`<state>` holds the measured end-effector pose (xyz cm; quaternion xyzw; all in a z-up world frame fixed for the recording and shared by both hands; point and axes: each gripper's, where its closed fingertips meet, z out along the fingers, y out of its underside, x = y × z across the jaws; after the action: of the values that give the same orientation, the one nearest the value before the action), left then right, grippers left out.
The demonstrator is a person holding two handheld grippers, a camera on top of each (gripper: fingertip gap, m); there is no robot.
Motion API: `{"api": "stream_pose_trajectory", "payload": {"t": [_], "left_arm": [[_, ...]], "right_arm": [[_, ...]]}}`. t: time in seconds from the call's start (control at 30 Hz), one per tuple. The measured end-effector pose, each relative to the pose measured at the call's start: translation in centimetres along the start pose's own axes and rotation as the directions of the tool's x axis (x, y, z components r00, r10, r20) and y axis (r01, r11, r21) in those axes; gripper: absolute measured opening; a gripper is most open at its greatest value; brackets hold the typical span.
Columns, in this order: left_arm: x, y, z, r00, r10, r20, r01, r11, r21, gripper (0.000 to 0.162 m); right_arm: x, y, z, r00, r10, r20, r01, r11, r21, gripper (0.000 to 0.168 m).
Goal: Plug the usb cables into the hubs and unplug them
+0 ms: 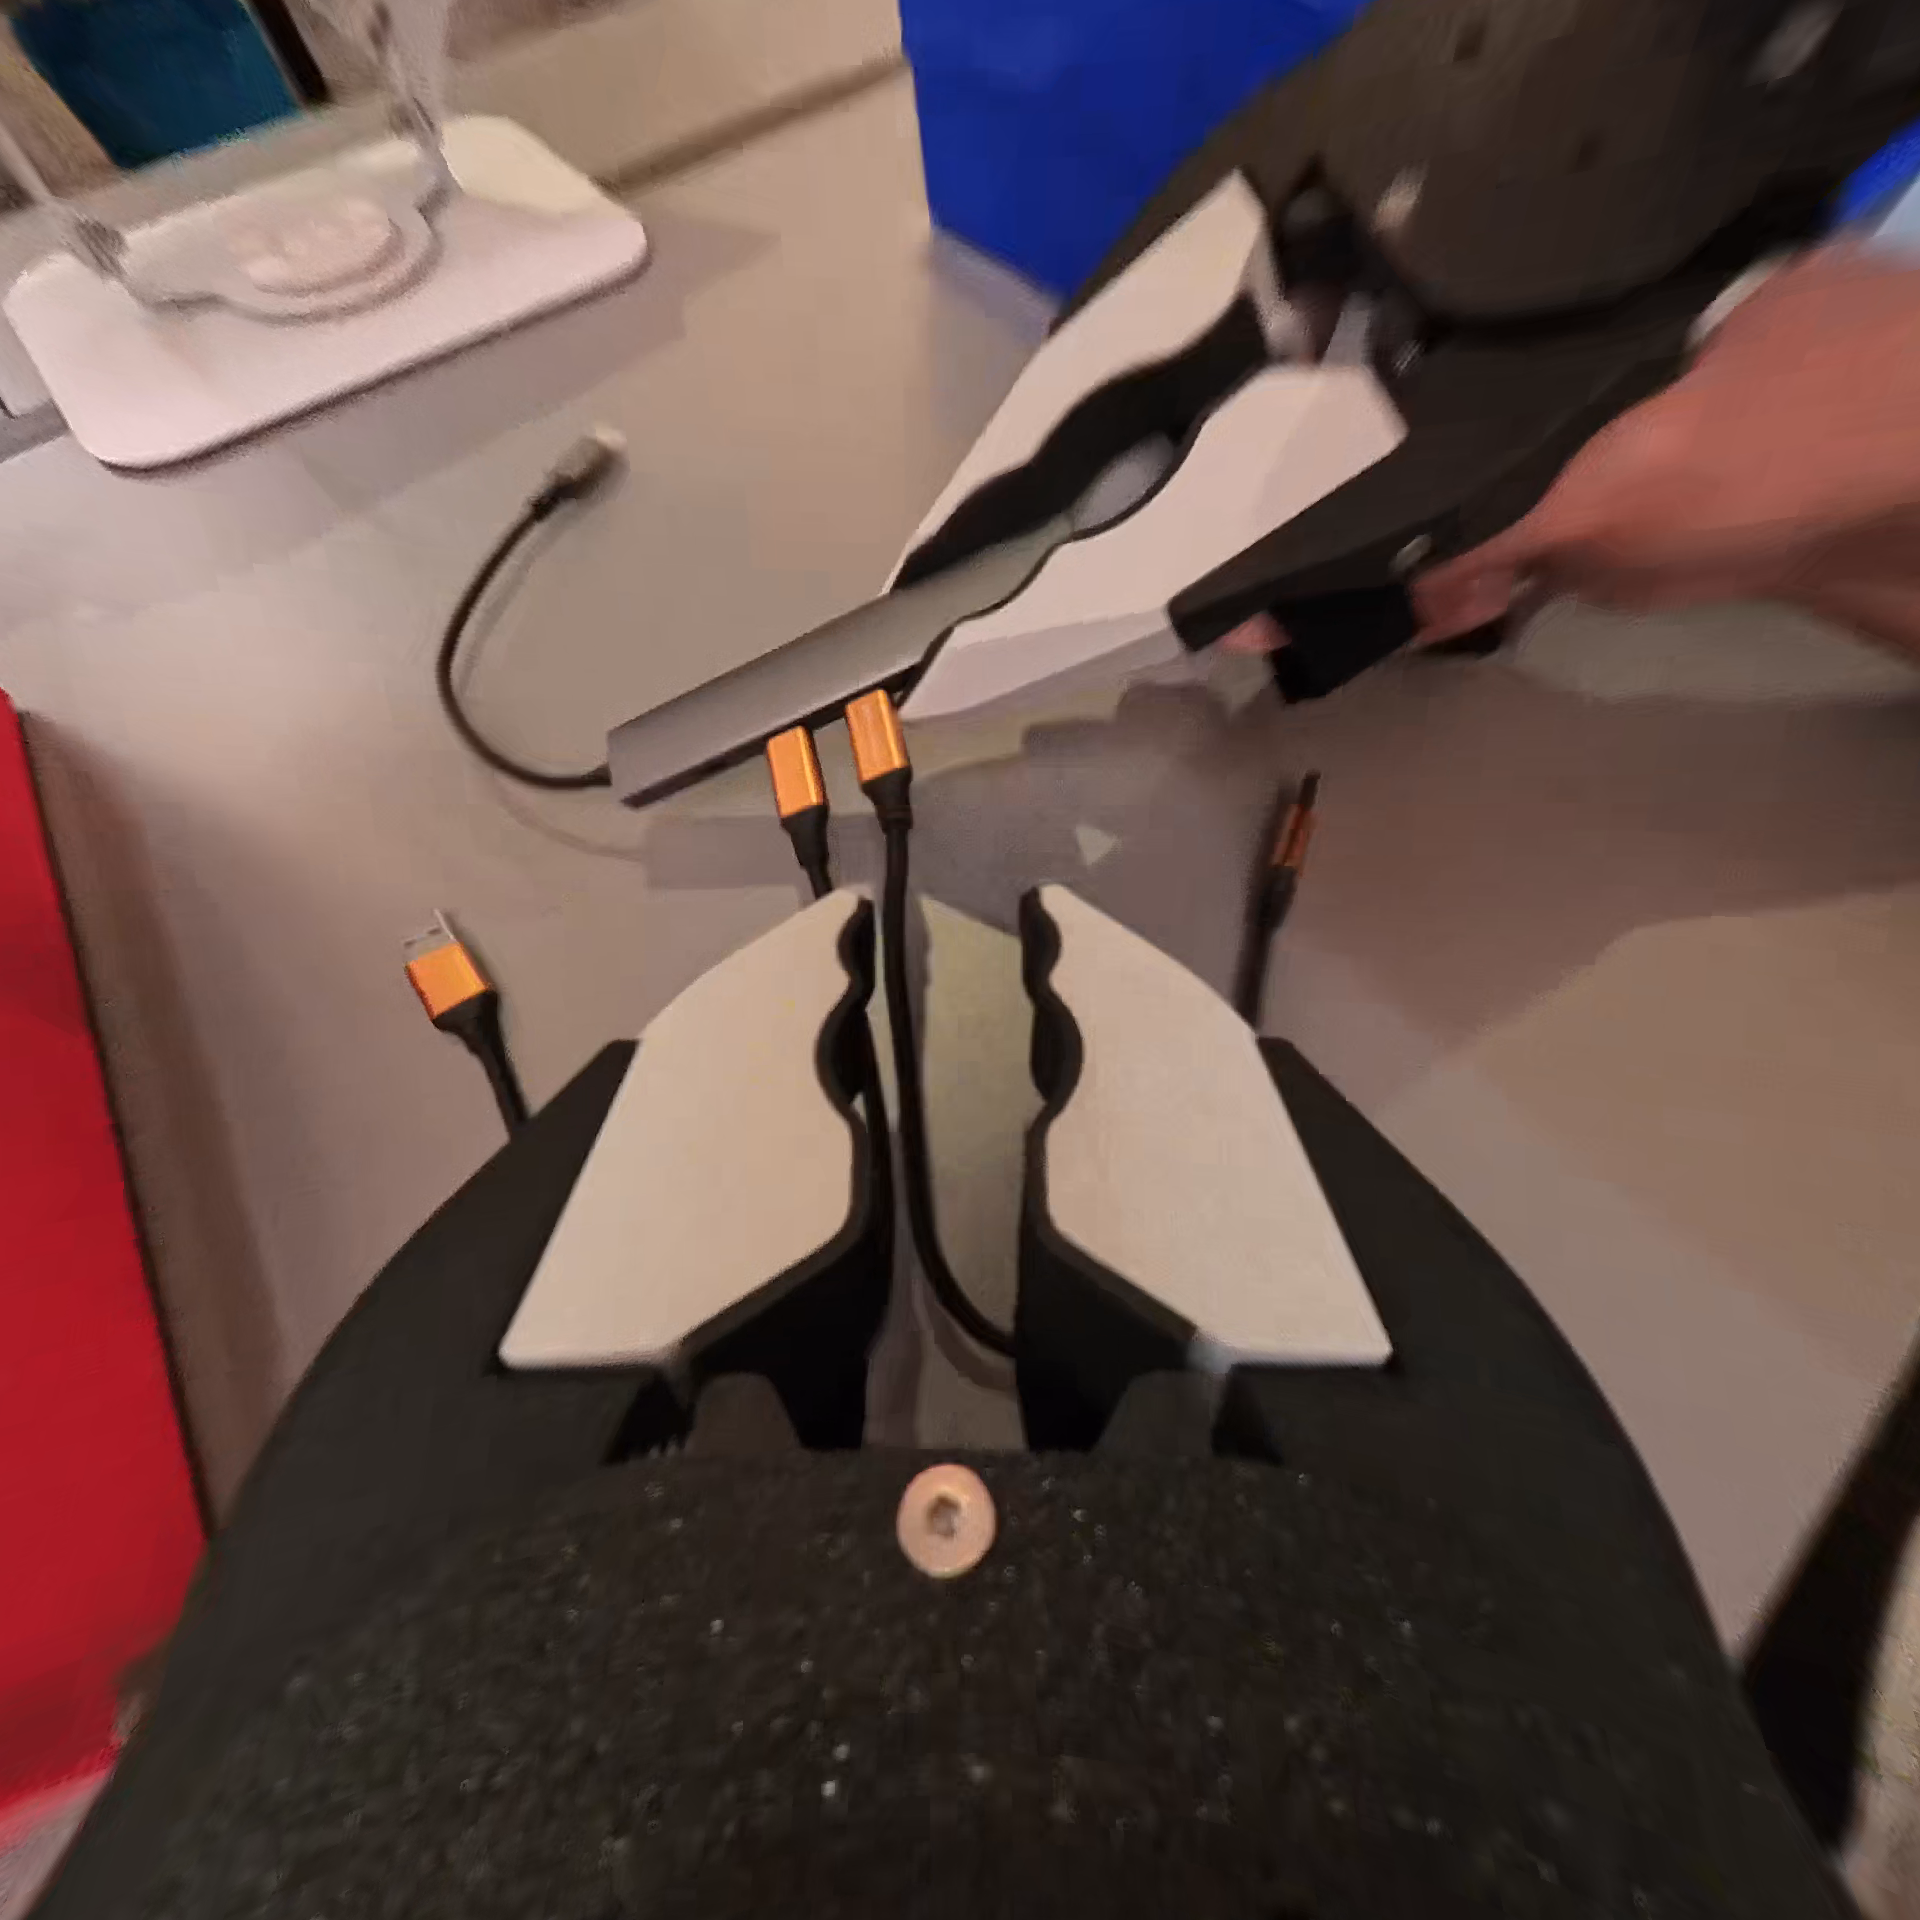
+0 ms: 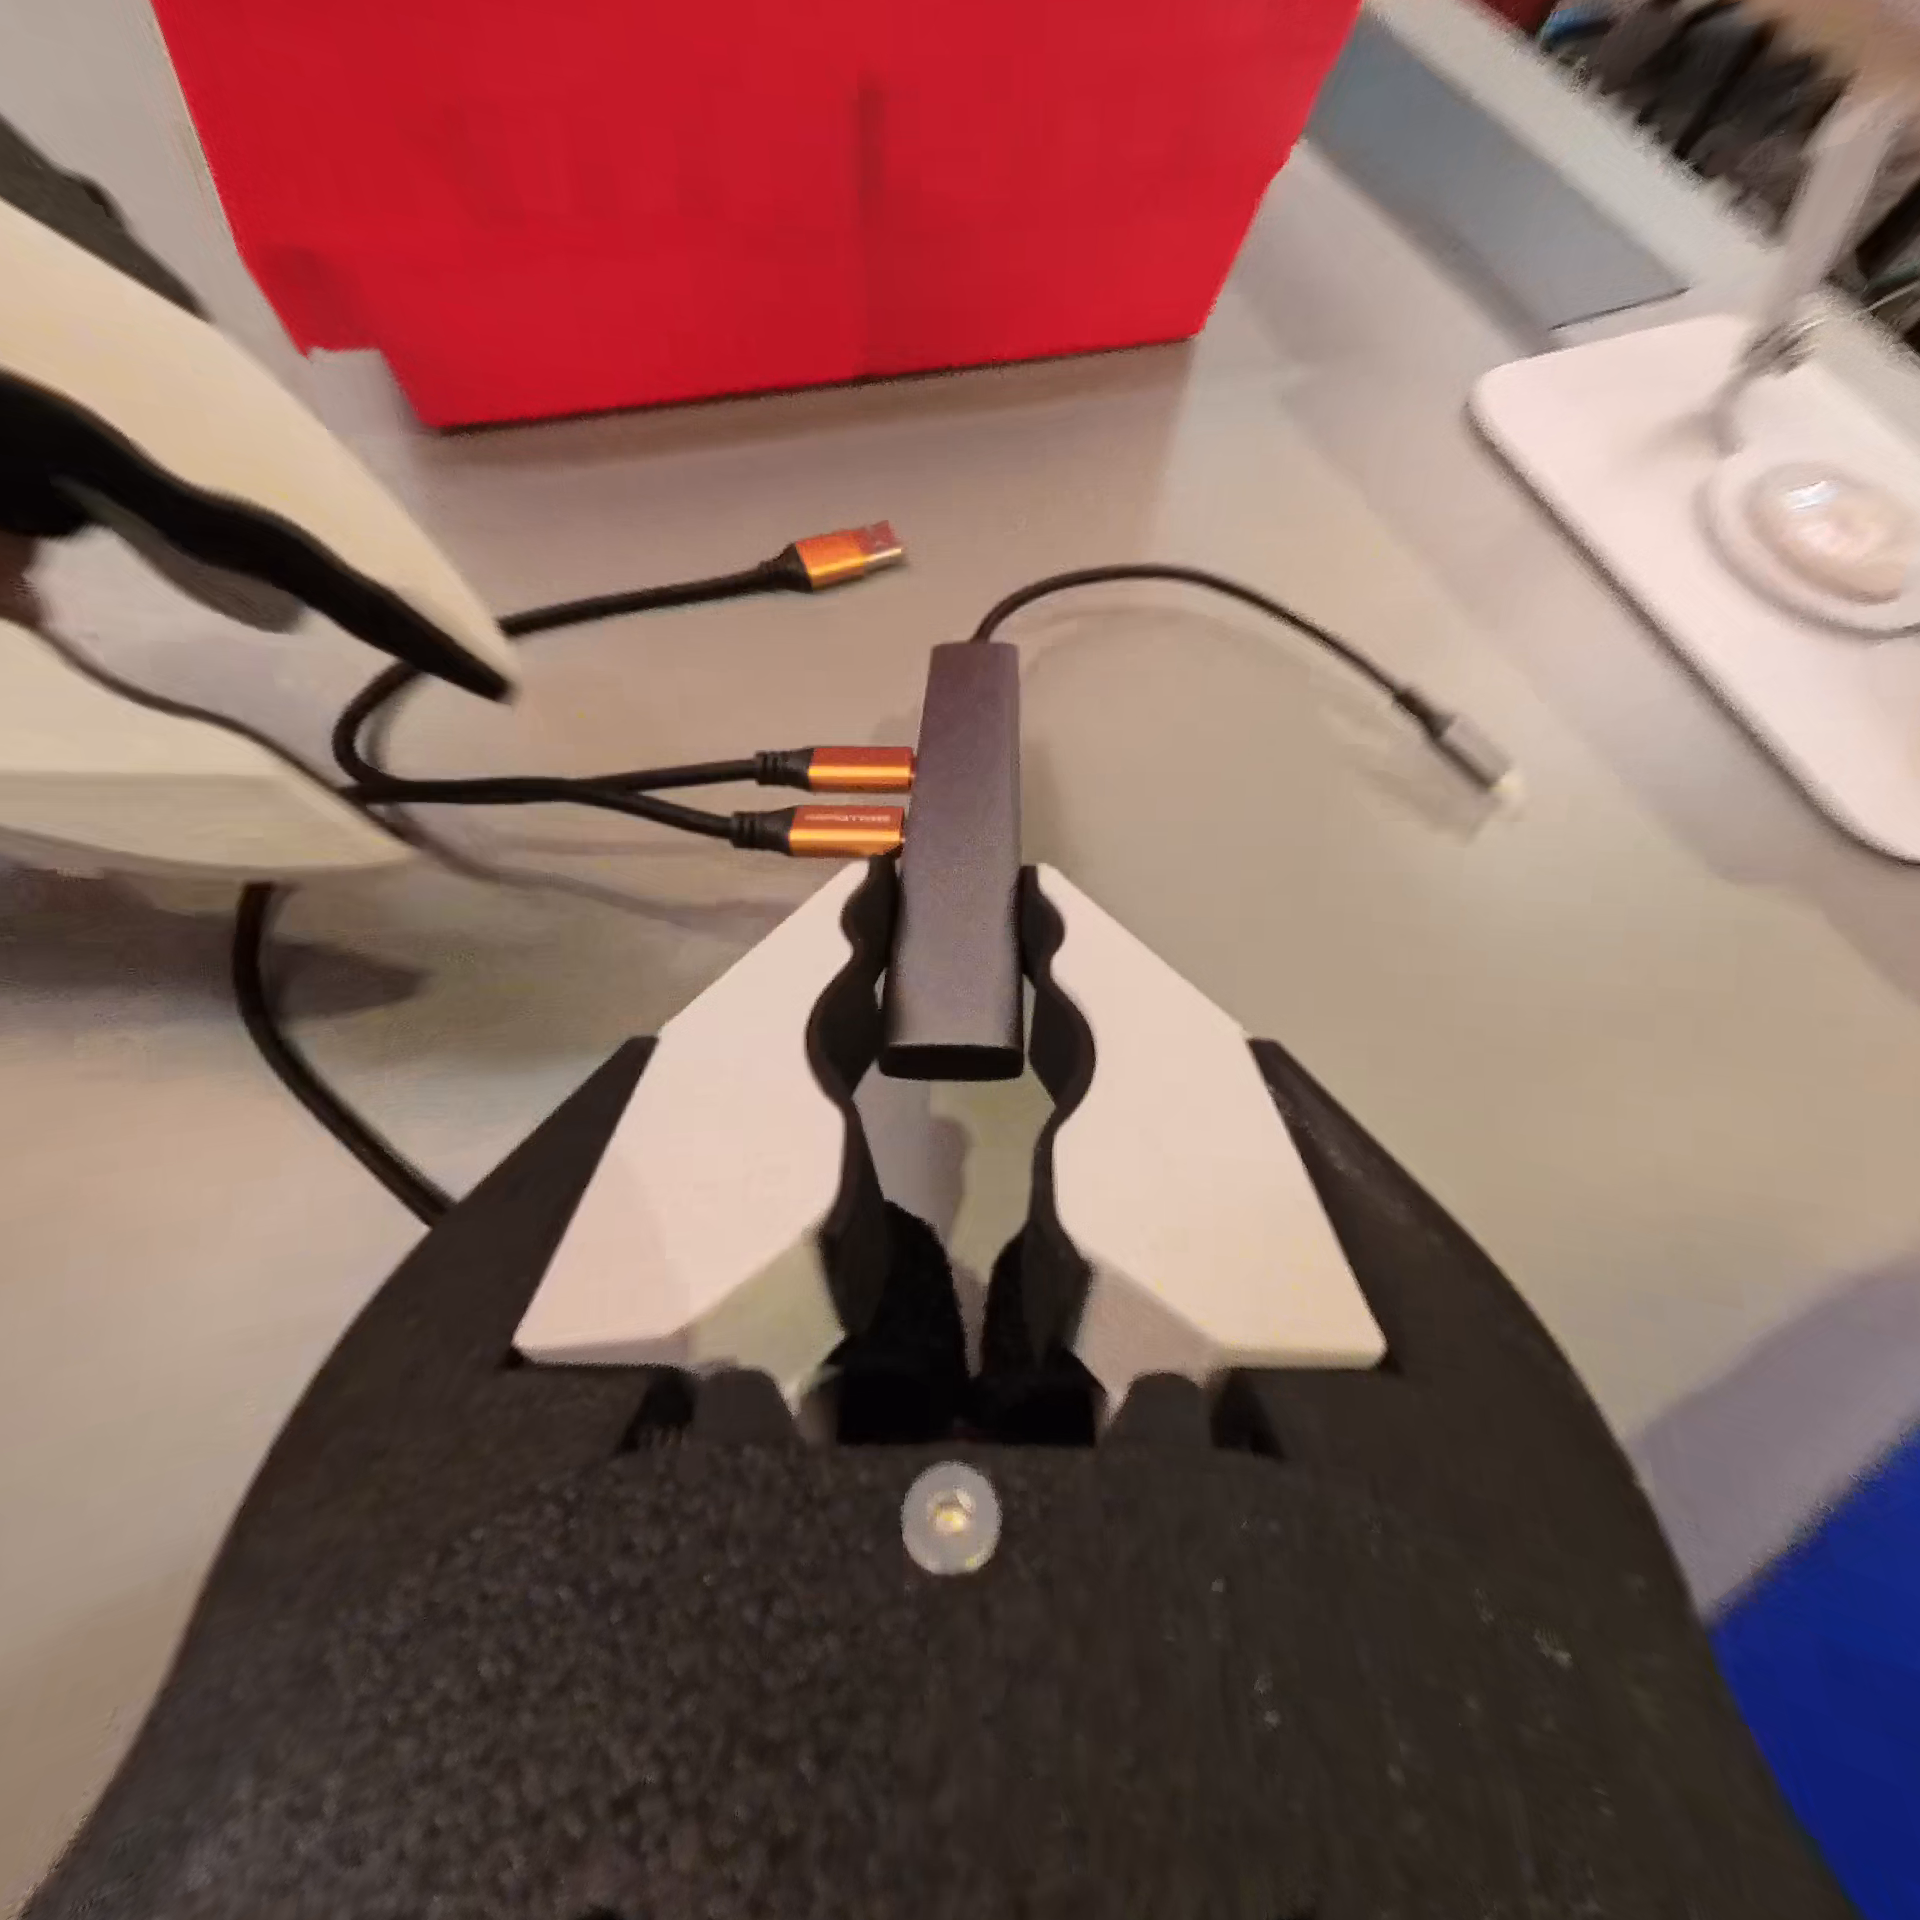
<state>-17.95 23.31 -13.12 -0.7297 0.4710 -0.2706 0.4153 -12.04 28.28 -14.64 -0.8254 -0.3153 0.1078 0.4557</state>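
Black textured housing fills the bottom of the left wrist view, and from it the left gripper (image 1: 945,909) reaches forward with two pale fingers (image 1: 717,1122) standing apart, nothing pinched between them. One black cable (image 1: 902,1039) runs down through the gap between those fingers. Just beyond the fingertips, a slim grey USB hub (image 1: 769,686) hangs tilted above a grey table (image 1: 1558,1039), clamped at its far end by the right gripper (image 1: 925,582), which comes in from the upper right with a person's hand (image 1: 1714,468) on its handle. Two orange plugs (image 1: 795,769) sit side by side in the hub's lower edge. A loose orange USB plug (image 1: 442,977) lies on the table to the left, and another orange-banded plug (image 1: 1294,831) lies to the right. The hub's own short cable (image 1: 488,613) curves away to the left. A white lamp base (image 1: 312,301) rests at the upper left, a red box (image 1: 73,1247) at the left edge, a blue box (image 1: 1060,125) behind.

Seen from the right wrist view, the right gripper (image 2: 951,883) has its jaws closed on the USB hub (image 2: 961,852), which points away from the camera. Both orange plugs (image 2: 862,769) enter the hub's left side, their cables trailing left. The left gripper's pale fingers (image 2: 208,468) show at the left edge. Farther back are the loose orange USB plug (image 2: 847,556), the red box (image 2: 727,187) and, at right, the white lamp base (image 2: 1662,520).
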Motion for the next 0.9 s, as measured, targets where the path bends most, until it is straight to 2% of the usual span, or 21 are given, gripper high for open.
{"api": "stream_pose_trajectory", "payload": {"t": [0.03, 0.1, 0.17, 0.3, 0.37, 0.47, 0.57, 0.67, 0.77, 0.83, 0.9], "left_arm": [[0.3, -0.9, -1.2, 0.999, -0.034, -0.023, 0.035, 0.998, 0.045, 0.03], [0.8, -1.7, -3.5, 0.995, -0.07, -0.071, 0.077, 0.992, 0.102, 0.036], [0.9, -1.1, -5.3, 0.994, -0.067, -0.091, 0.078, 0.989, 0.126, 0.035], [-0.3, 2.8, -7.0, 0.996, -0.063, -0.062, 0.07, 0.991, 0.116, 0.027], [-0.9, 4.5, -7.1, 0.992, -0.107, -0.066, 0.112, 0.99, 0.085, 0.025], [-1.2, 4.3, -7.5, 0.982, -0.158, -0.099, 0.167, 0.981, 0.093, 0.024], [-0.7, 4.3, -7.8, 0.971, -0.189, -0.145, 0.204, 0.974, 0.099, 0.024], [-0.2, 4.2, -8.0, 0.972, -0.179, -0.152, 0.195, 0.975, 0.102, 0.023], [0.3, 4.4, -7.9, 0.981, -0.134, -0.138, 0.147, 0.985, 0.088, 0.022], [0.8, 4.5, -7.7, 0.986, -0.105, -0.133, 0.116, 0.99, 0.075, 0.022], [1.2, 4.5, -7.6, 0.987, -0.088, -0.135, 0.099, 0.993, 0.071, 0.022]], "right_arm": [[0.6, -0.7, -0.8, 1.0, -0.016, -0.025, 0.016, 1.0, 0.018, 0.021], [1.8, -2.8, -3.1, 0.996, -0.046, -0.081, 0.051, 0.997, 0.06, 0.021], [3.0, -5.4, -6.1, 0.988, -0.08, -0.13, 0.093, 0.991, 0.096, 0.022], [5.1, -12.0, -13.8, 0.972, -0.111, -0.206, 0.149, 0.973, 0.177, 0.021], [7.1, -15.0, -18.0, 0.942, -0.147, -0.302, 0.204, 0.965, 0.167, 0.021], [12.5, -18.3, -24.9, 0.828, -0.162, -0.536, 0.258, 0.96, 0.108, 0.022], [18.3, -19.8, -31.1, 0.659, -0.195, -0.727, 0.274, 0.962, -0.01, 0.021], [23.3, -18.5, -34.8, 0.452, -0.304, -0.839, 0.257, 0.945, -0.204, 0.022], [26.7, -14.2, -34.7, 0.307, -0.418, -0.855, 0.196, 0.907, -0.373, 0.021], [28.0, -10.3, -33.0, 0.278, -0.469, -0.838, 0.154, 0.883, -0.443, 0.021], [28.3, -6.4, -30.5, 0.319, -0.483, -0.815, 0.119, 0.874, -0.471, 0.022]]}}
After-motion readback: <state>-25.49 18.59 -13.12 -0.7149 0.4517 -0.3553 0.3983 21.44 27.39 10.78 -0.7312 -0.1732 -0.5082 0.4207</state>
